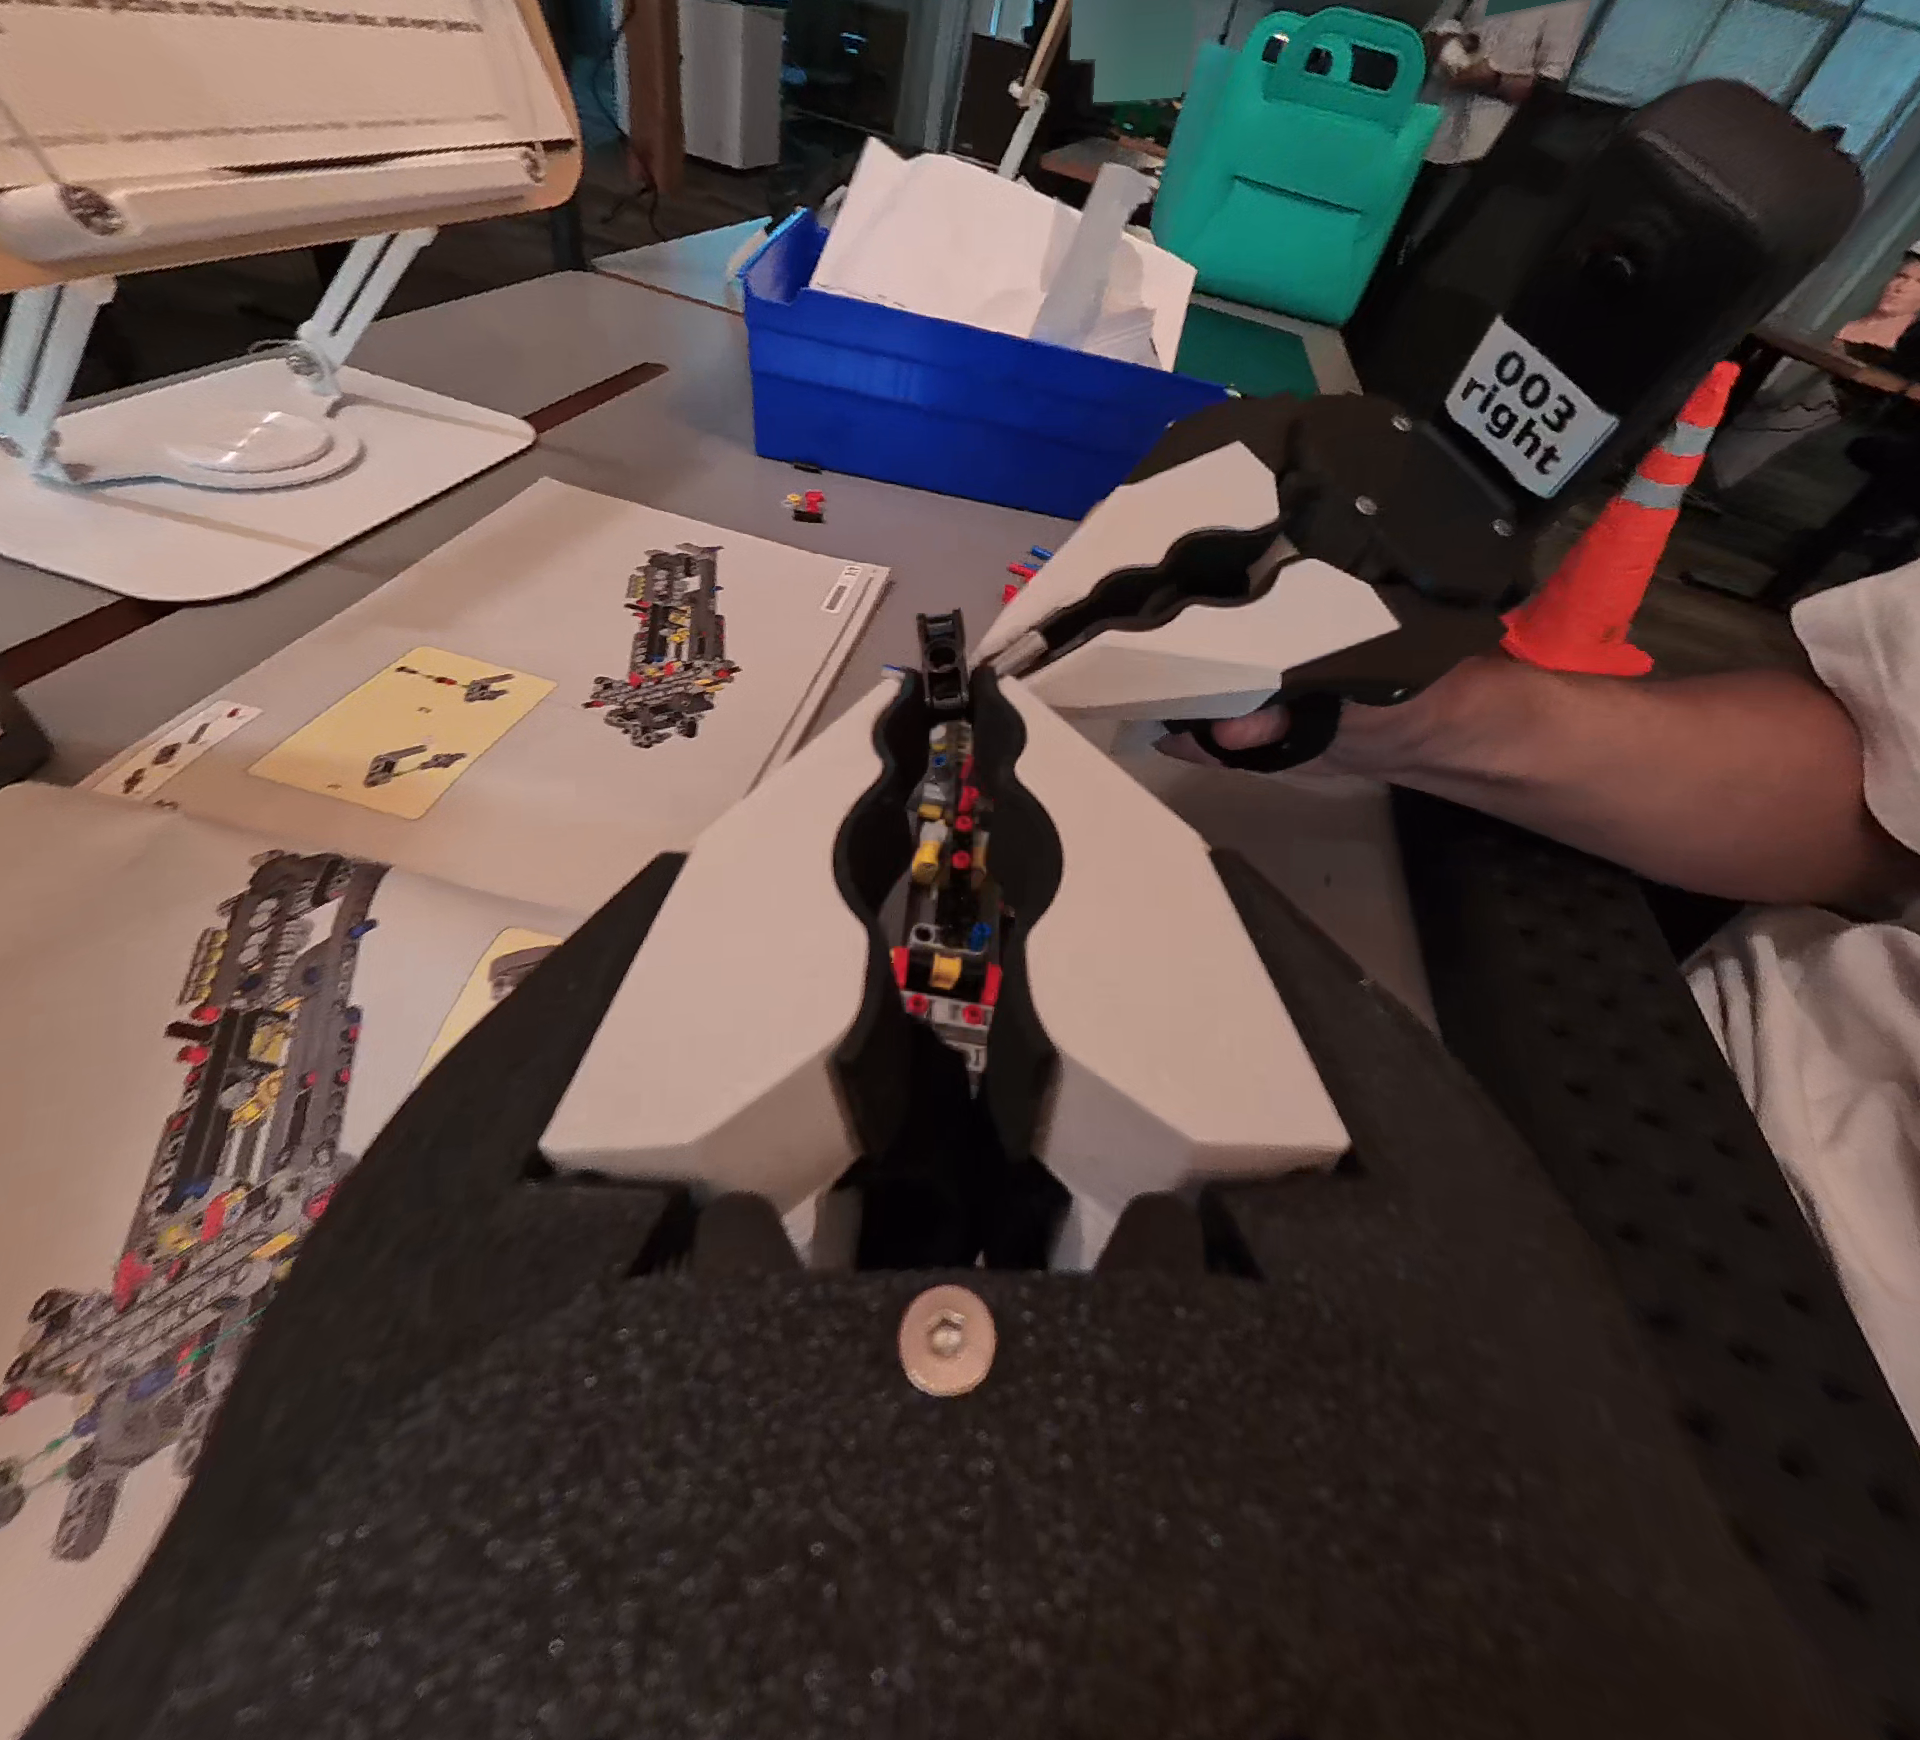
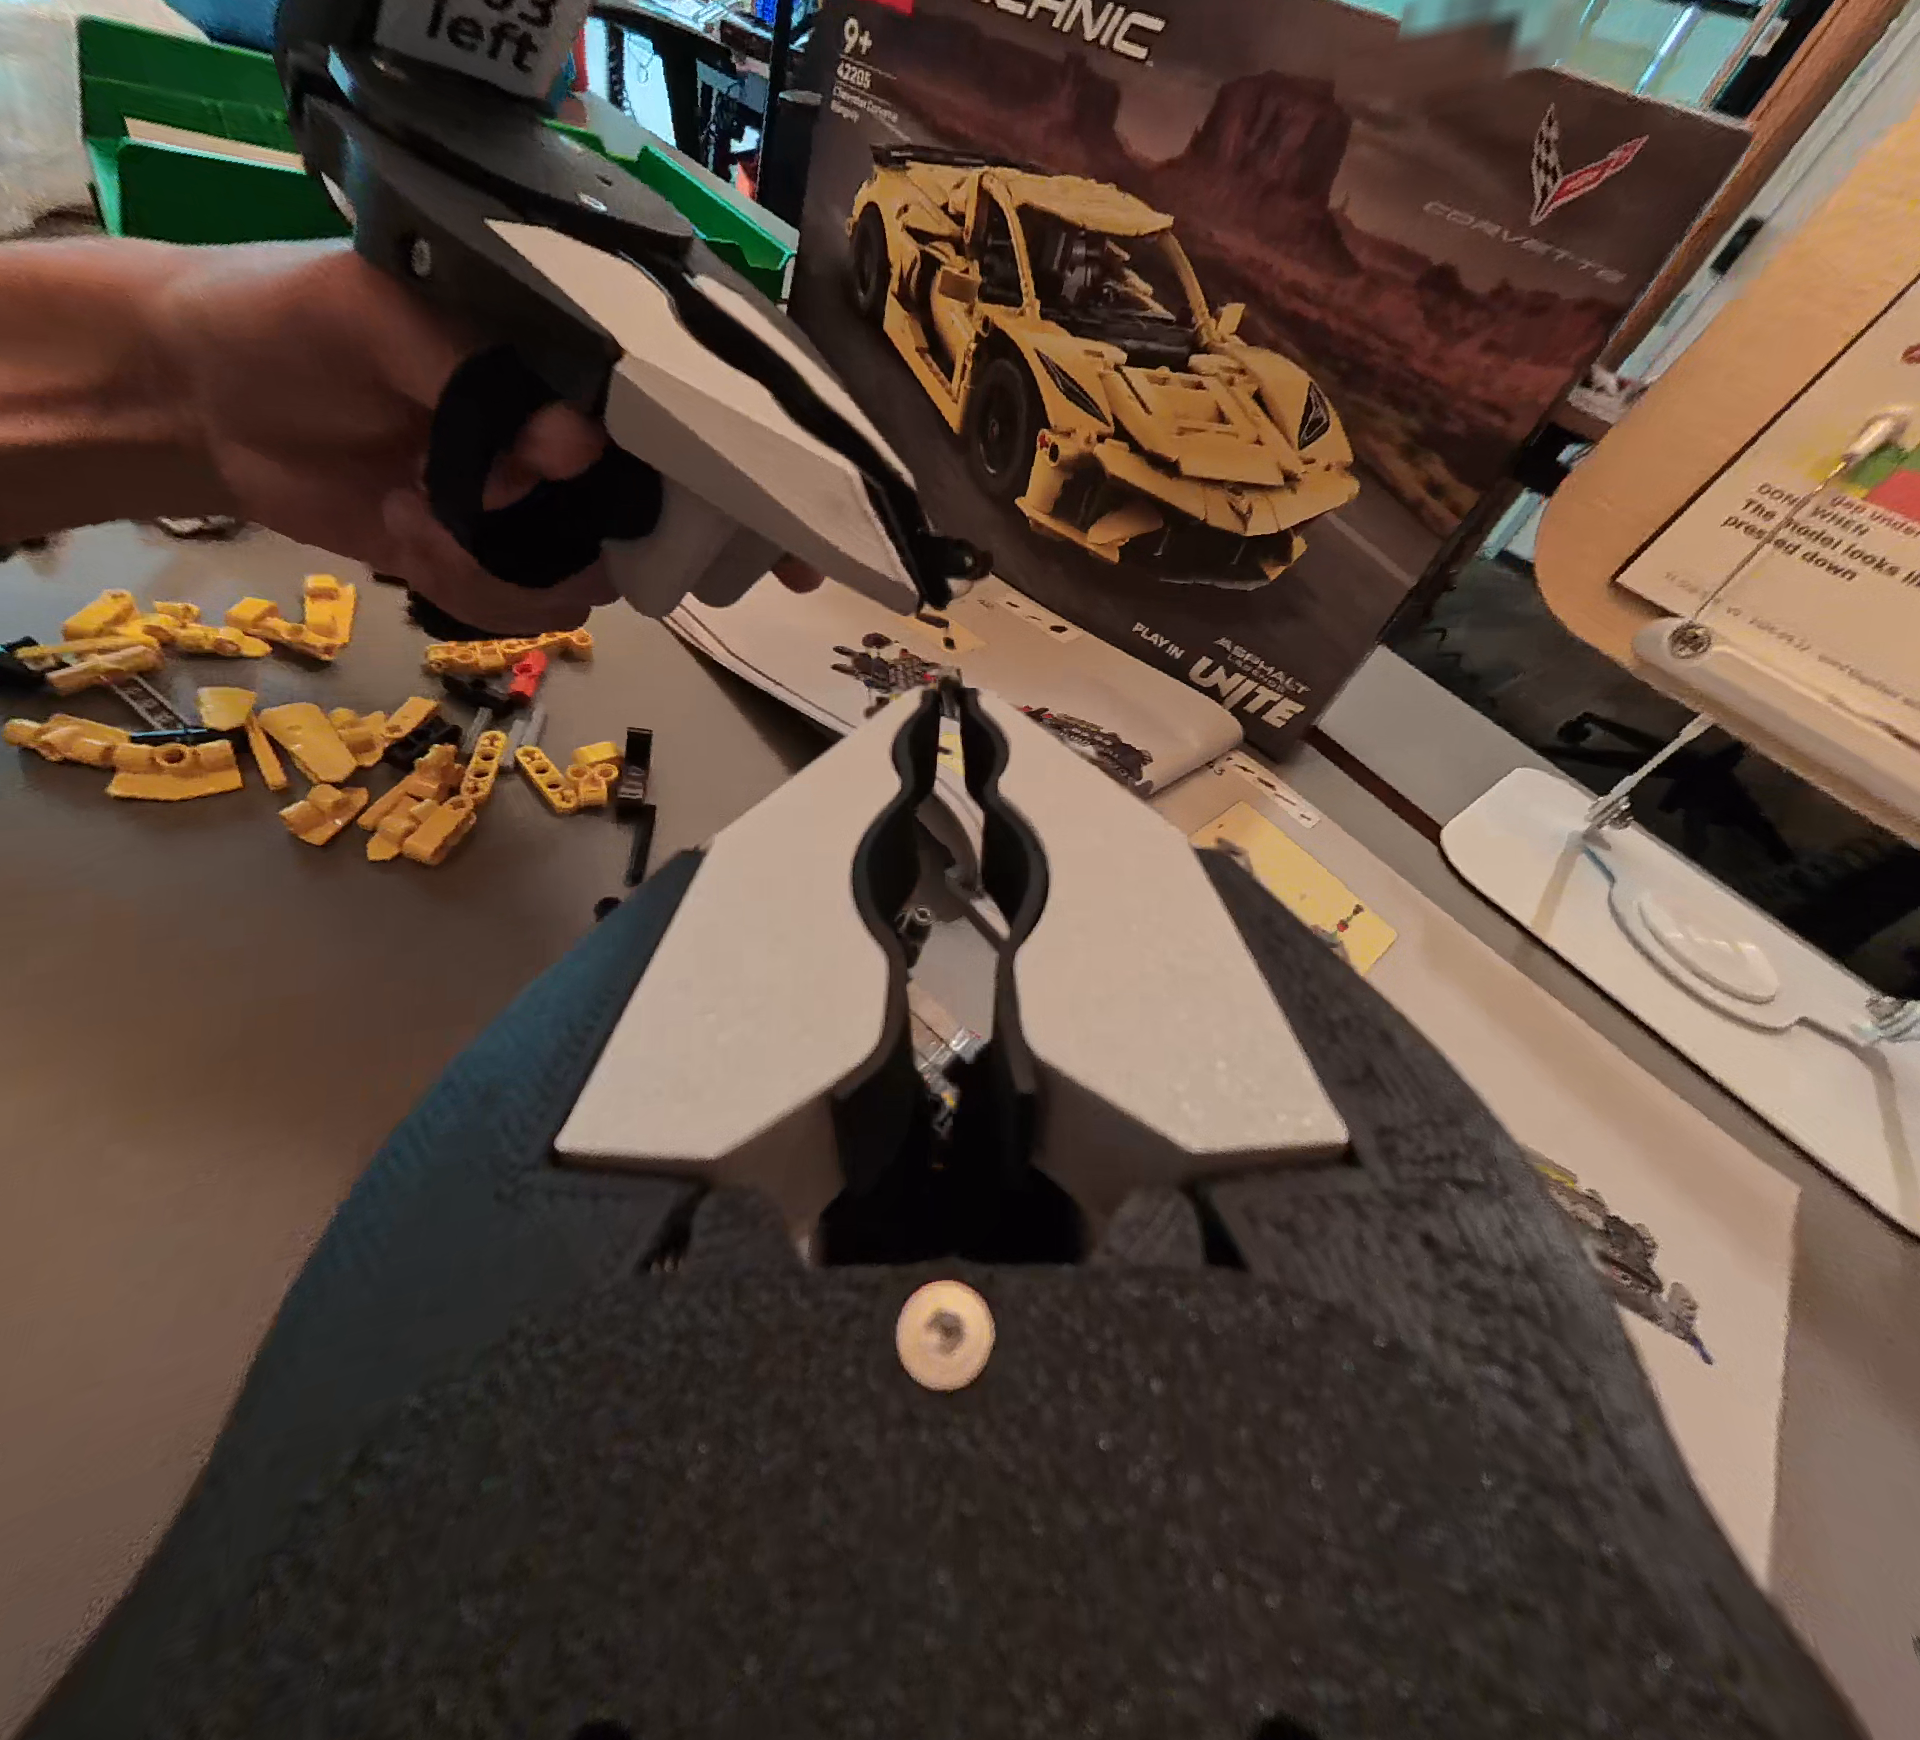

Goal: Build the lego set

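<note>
My left gripper [image 1: 940, 691] is shut on a long grey and black lego assembly [image 1: 951, 859] with red, yellow and blue pins. The assembly lies lengthwise between the fingers, and its black end [image 1: 940, 646] sticks out past the tips. My right gripper [image 1: 1000, 656] comes in from the right with its tips against that black end. It is shut, and a small grey piece [image 1: 1023, 649] shows at its tips. In the right wrist view, my right gripper [image 2: 945, 703] points at the left gripper [image 2: 940, 594], just below the black end [image 2: 958, 560].
An open instruction booklet [image 1: 499, 703] lies under both grippers. A blue bin [image 1: 935, 412] with white paper stands behind it. Loose yellow pieces [image 2: 312, 755] lie at the left. The set's box [image 2: 1195, 288] stands at the back. A white sheet stand [image 1: 260, 454] and an orange cone [image 1: 1621, 547] stand nearby. My left and right fingertips are right by each other.
</note>
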`<state>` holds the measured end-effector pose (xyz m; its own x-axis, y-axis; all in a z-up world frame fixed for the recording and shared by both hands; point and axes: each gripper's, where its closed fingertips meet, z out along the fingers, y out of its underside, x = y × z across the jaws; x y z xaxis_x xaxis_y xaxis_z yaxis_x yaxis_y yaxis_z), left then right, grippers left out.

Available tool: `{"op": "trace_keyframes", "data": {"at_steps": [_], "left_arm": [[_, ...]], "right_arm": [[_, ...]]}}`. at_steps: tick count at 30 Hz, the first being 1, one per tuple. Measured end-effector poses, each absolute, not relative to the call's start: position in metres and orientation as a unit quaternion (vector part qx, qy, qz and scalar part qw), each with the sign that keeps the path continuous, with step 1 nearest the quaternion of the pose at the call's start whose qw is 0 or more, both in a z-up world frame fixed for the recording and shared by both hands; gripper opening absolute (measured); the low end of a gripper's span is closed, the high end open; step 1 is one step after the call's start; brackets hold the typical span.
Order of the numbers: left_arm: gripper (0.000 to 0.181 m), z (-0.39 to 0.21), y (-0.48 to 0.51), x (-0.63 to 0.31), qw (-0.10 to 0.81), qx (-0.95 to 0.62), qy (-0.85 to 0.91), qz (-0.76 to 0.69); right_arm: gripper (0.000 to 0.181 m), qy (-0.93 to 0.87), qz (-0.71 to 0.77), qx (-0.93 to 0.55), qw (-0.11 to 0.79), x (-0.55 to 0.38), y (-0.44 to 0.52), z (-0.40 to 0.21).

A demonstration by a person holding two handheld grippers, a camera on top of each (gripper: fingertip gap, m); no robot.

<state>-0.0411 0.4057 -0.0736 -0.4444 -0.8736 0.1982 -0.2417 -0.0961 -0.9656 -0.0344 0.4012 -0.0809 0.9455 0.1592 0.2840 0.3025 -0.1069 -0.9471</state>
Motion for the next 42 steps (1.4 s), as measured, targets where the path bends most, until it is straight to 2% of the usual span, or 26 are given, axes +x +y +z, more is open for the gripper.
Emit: {"op": "trace_keyframes", "data": {"at_steps": [6, 14, 22, 42], "left_arm": [[0.006, -0.084, 0.387, -0.040, 0.252, -0.440, 0.646, -0.571], [0.006, -0.078, 0.393, -0.042, 0.246, -0.448, 0.629, -0.586], [0.006, -0.078, 0.406, -0.040, 0.159, -0.499, 0.557, -0.644], [0.006, -0.095, 0.391, -0.043, 0.139, -0.493, 0.604, -0.611]], "right_arm": [[0.002, -0.184, -0.126, -0.739, 0.636, -0.035, 0.403, -0.085], [0.002, -0.191, -0.146, -0.729, 0.641, -0.035, 0.402, -0.083], [0.002, -0.247, -0.247, -0.651, 0.674, -0.036, 0.398, -0.062], [0.002, -0.300, -0.207, -0.669, 0.648, -0.045, 0.397, -0.078]]}}
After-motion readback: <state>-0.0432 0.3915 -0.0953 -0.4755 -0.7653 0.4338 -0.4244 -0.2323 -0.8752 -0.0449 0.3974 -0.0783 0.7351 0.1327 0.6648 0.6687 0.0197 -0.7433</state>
